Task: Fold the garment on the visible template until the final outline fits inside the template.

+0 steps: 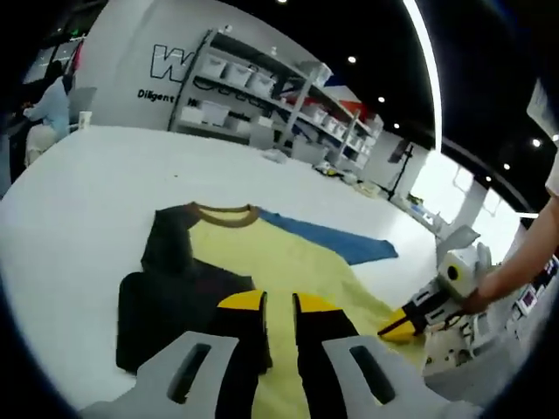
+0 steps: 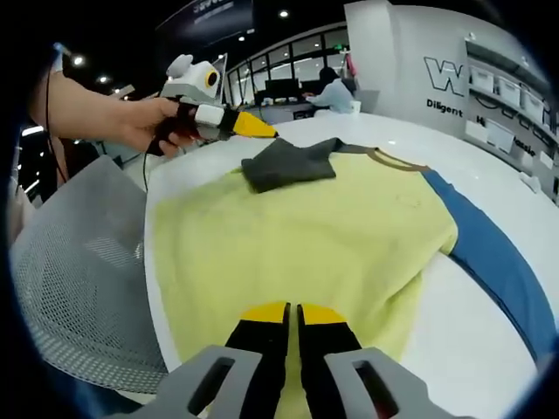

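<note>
A yellow T-shirt (image 1: 288, 262) with a brown collar, one dark grey sleeve and one blue sleeve (image 1: 336, 237) lies flat on a white table (image 1: 79, 201), filling the centre of both views. In the left gripper view, the left gripper (image 1: 279, 305) rises from the bottom edge over the shirt, its yellow-tipped jaws nearly together with nothing between them. The dark sleeve (image 2: 288, 163) is folded onto the shirt body. In the right gripper view, the right gripper (image 2: 292, 312) hovers over the yellow fabric, jaws pressed together, empty. A hand (image 2: 144, 122) holds the other gripper at upper left.
</note>
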Demonstrator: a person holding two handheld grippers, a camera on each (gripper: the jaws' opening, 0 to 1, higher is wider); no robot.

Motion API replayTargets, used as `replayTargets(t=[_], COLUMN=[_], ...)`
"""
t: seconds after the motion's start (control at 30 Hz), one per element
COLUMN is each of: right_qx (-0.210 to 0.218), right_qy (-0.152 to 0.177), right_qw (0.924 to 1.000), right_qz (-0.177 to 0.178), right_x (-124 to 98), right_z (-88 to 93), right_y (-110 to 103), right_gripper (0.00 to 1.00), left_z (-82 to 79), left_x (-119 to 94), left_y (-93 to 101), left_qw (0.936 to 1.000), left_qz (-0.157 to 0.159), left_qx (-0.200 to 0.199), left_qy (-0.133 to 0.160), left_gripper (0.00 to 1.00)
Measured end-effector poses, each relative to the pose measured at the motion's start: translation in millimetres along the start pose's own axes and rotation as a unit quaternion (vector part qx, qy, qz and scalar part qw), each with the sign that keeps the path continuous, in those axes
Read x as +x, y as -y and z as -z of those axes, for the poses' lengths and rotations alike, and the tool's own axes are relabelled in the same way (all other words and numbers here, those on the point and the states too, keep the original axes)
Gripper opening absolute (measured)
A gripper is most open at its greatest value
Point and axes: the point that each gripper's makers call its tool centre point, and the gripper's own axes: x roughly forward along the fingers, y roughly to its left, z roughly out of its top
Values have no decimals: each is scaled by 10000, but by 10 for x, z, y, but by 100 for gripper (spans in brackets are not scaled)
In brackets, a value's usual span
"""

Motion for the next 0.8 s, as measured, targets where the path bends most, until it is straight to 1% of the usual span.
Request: replayTargets(t=[0.03, 0.07, 0.1, 0.13, 0.17, 0.2, 0.3, 0.33, 0.4, 0.43, 0.47, 0.53, 0.57, 0.63, 0.67, 0.7, 0.73, 0.77, 0.8], right_qx=[3, 11, 18, 18, 21, 22, 17, 14, 14, 9, 17, 13, 14, 10, 13, 11, 8, 8, 5], right_qy=[6, 18, 25, 31, 34, 38, 33, 30, 24, 20, 19, 19, 19, 19, 20, 16, 14, 11, 9], right_qw=[10000, 10000, 10000, 10000, 10000, 10000, 10000, 10000, 10000, 10000, 10000, 10000, 10000, 10000, 10000, 10000, 10000, 10000, 10000], right_qz=[6, 13, 16, 23, 27, 32, 43, 45, 46, 49, 52, 55, 57, 59, 58, 56, 55, 55, 53], right_x=[0, 0, 0, 0, 0, 0, 0, 0, 0, 0, 0, 0, 0, -1, -1, -1, -1, -1, -1], right_z=[0, -1, -2, -2, -2, -2, -3, -3, -4, -3, -3, -2, -3, -3, -3, -3, -3, -3, -3], right_y=[0, 0, -2, -3, -3, -3, -3, -3, -7, -4, -2, -2, -2, -2, -1, -1, -1, -2, -3], right_gripper=[0, 0, 0, 0, 0, 0, 0, 0, 0, 0, 0, 0, 0, 0, 0, 0, 0, 0, 0], left_z=[-37, -43, -34, -12, 8, 50, 182, 203, 313, 334, 368, 463, 491, 550, 589, 598, 624, 607, 612], left_x=[-53, -118, -157, -209, -239, -271, -321, -320, -329, -310, -306, -299, -294, -285, -293, -292, -302, -295, -315], left_y=[-90, -254, -362, -551, -657, -802, -1033, -1052, -1118, -1119, -1120, -1088, -1081, -1059, -1081, -1095, -1102, -1101, -1126], left_qw=[9999, 9994, 9989, 9972, 9960, 9939, 9889, 9885, 9849, 9853, 9846, 9821, 9812, 9798, 9777, 9772, 9759, 9769, 9753], left_qz=[-115, -332, -471, -744, -878, -1060, -1312, -1314, -1379, -1347, -1342, -1335, -1347, -1344, -1424, -1467, -1517, -1504, -1572], left_qx=[74, 36, 21, 59, 62, 9, -38, -57, -91, -81, -124, -172, -175, -130, -68, -52, -124, -114, -97], left_qy=[71, 56, 8, -96, -172, -311, -694, -748, -1039, -1048, -1116, -1321, -1367, -1475, -1542, -1535, -1567, -1514, -1548], left_gripper=[8, 7, 9, 11, 13, 14, 16, 16, 17, 17, 17, 19, 20, 16, 15, 15, 14, 12, 10])
